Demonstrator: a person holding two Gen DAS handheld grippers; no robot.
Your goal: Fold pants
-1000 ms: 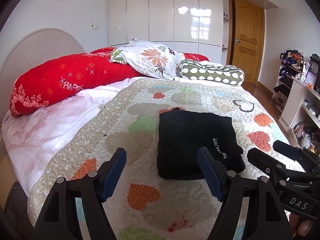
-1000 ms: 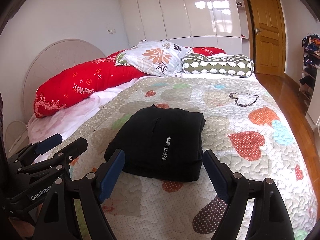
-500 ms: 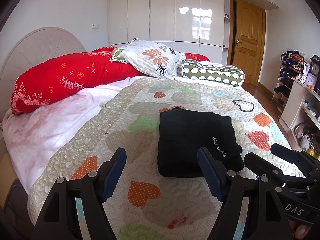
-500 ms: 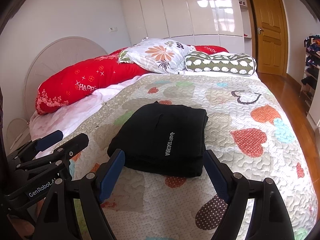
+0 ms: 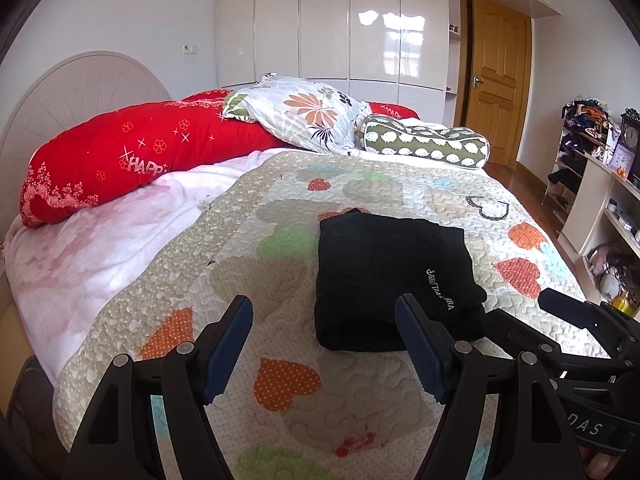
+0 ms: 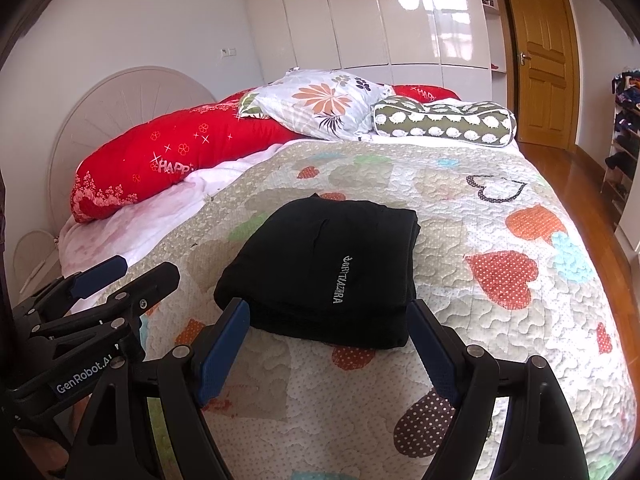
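**One folded pair of pants sitting on the quilt, both grippers empty**

So there's one pair of black pants lying folded into a chunky rectangle on the heart-patterned quilt, roughly mid-bed, white lettering facing up. I can't really read the lettering.

Two grippers are hovering just short of the pants' near edge. The left gripper is hanging with its jaws spread wide, gripping nothing. The right gripper is doing the same, wide apart and empty, with the pants sitting between and beyond its fingers.

Past the pants, toward the headboard: one long red bolster, one floral pillow, one green patterned bolster.

The shelving beside the bed is getting cut off at the frame edge, its contents too jumbled to make out.
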